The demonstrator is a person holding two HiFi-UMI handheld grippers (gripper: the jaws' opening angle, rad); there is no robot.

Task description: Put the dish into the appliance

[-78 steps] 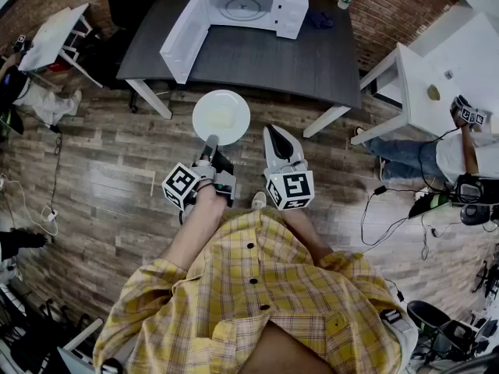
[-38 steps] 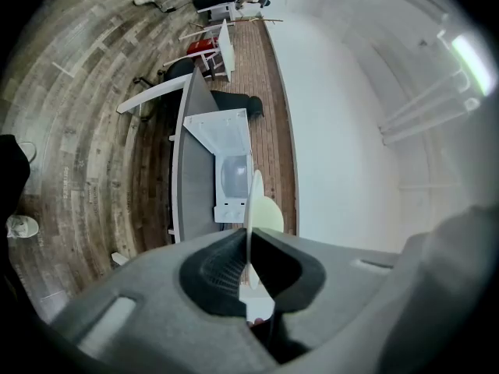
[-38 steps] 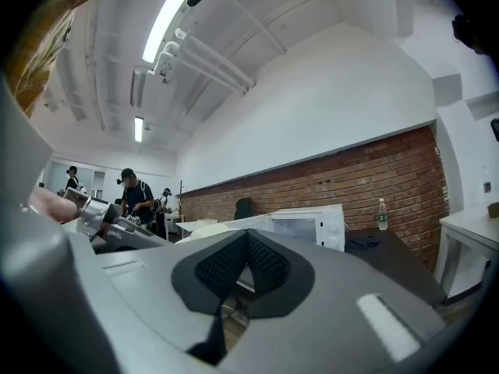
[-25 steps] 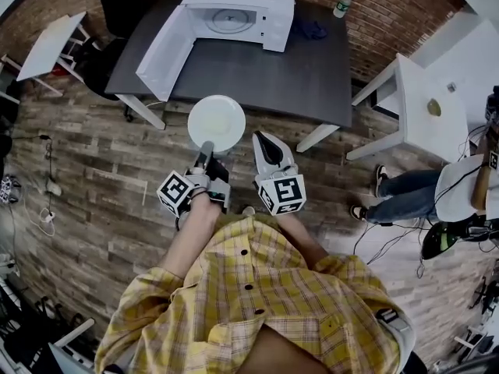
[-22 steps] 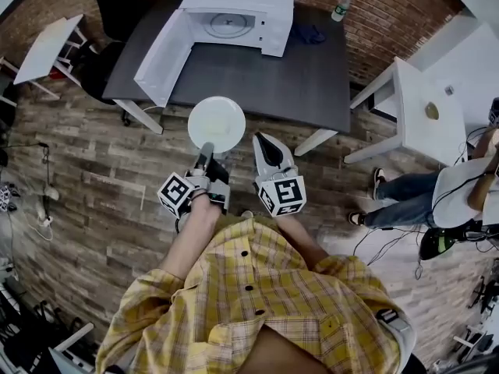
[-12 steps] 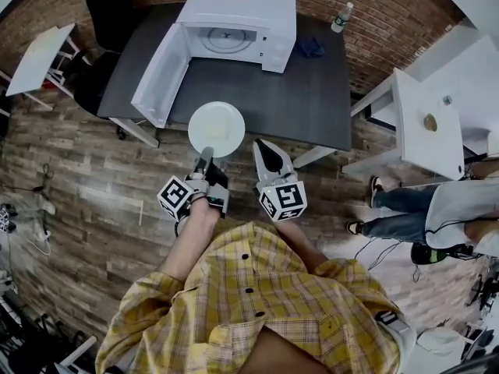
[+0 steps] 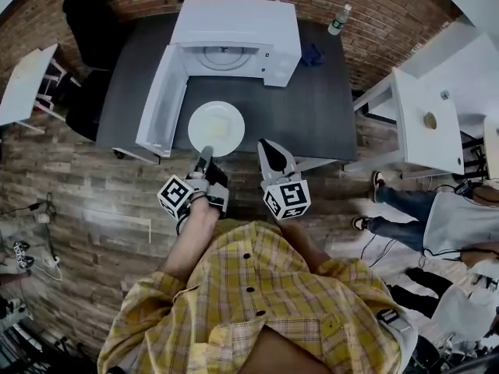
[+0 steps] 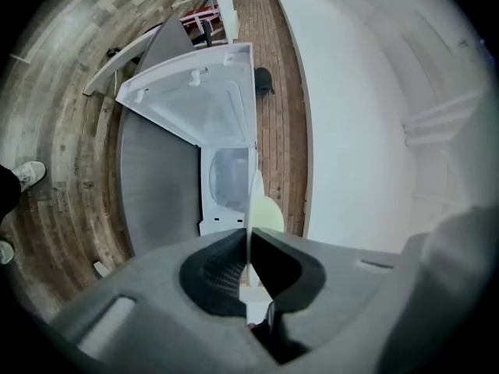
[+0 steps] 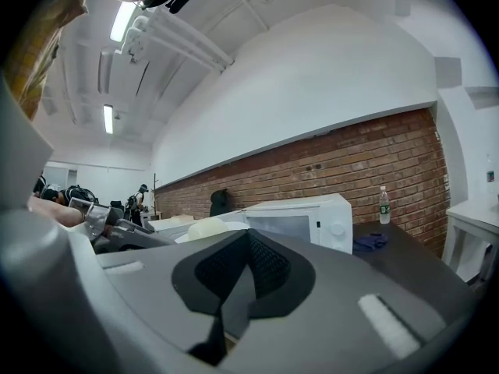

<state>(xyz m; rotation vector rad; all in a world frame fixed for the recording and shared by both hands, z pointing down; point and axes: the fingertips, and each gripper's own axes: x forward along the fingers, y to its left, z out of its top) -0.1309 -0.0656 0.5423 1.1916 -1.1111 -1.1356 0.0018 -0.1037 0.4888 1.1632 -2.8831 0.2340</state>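
Observation:
A round white dish [image 7: 217, 128] is held level by its near rim in my left gripper [image 7: 204, 156], above the front part of the dark grey table [image 7: 327, 115]. In the left gripper view the dish [image 8: 252, 201] shows edge-on, with the jaws of that gripper [image 8: 249, 238] shut on it. The white microwave [image 7: 236, 33] stands at the back of the table, its door [image 7: 161, 100] swung open to the left and the glass turntable [image 7: 223, 58] bare. My right gripper [image 7: 270, 151] hangs shut and empty to the right of the dish; its view shows the microwave [image 9: 304, 216] ahead.
A water bottle [image 7: 337, 18] and a blue cloth [image 7: 312, 51] lie at the table's back right. A white side table [image 7: 425, 115] stands to the right, a black chair [image 7: 90, 22] at the left. A person [image 7: 448, 220] sits on the floor at right.
The table and microwave have come closer. The dish, earlier over the wooden floor short of the table, is now over the table's front part, facing the open microwave. Both grippers keep their hold.

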